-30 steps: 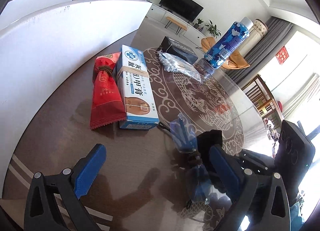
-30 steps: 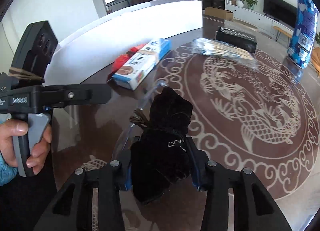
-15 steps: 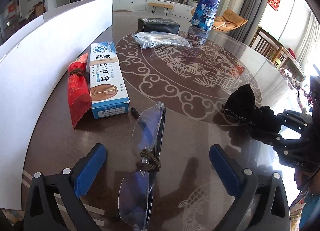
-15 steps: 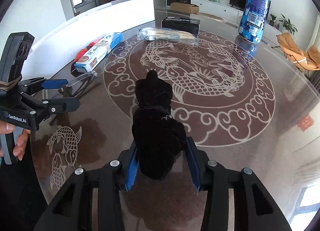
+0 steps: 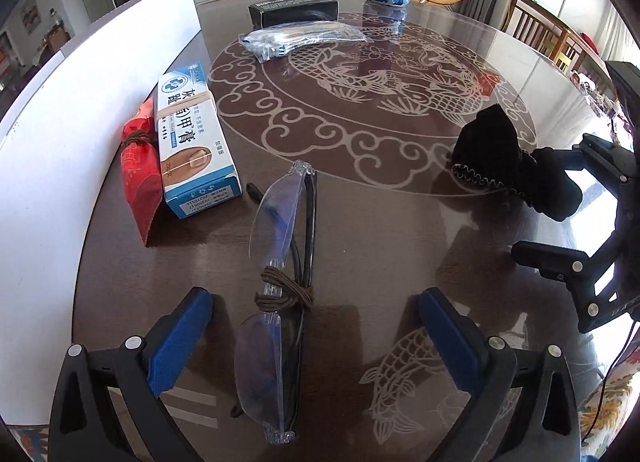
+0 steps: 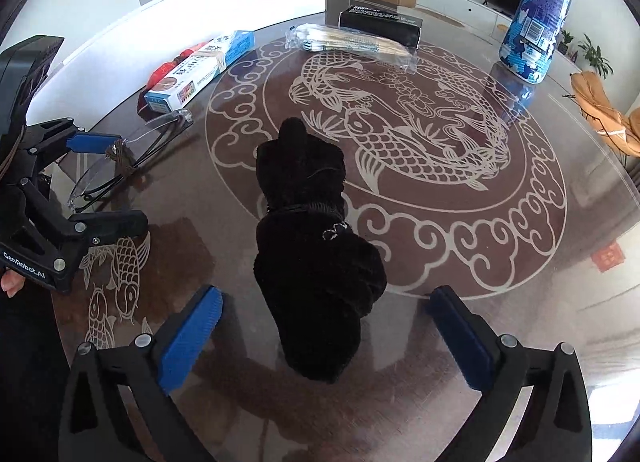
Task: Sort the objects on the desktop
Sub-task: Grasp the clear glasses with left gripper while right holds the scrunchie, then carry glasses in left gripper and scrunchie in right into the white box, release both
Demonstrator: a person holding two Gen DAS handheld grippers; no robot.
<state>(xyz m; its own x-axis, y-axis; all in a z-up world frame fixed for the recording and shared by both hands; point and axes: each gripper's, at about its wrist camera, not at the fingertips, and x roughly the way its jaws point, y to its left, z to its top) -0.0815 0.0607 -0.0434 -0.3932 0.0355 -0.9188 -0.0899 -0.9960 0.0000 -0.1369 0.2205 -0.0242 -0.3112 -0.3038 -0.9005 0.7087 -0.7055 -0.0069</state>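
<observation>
Straddling the folded glasses [image 5: 280,282] with spread left gripper [image 5: 316,338] | long axis runs straight ahead between its fingers | right gripper [image 6: 324,338] just opened, pouch [image 6: 316,246] released on surface [image 6: 460,322]

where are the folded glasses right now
In the left wrist view the glasses lie on the table between the open left gripper's fingers, just right of the blue-and-white box. The black pouch lies farther right.
</observation>
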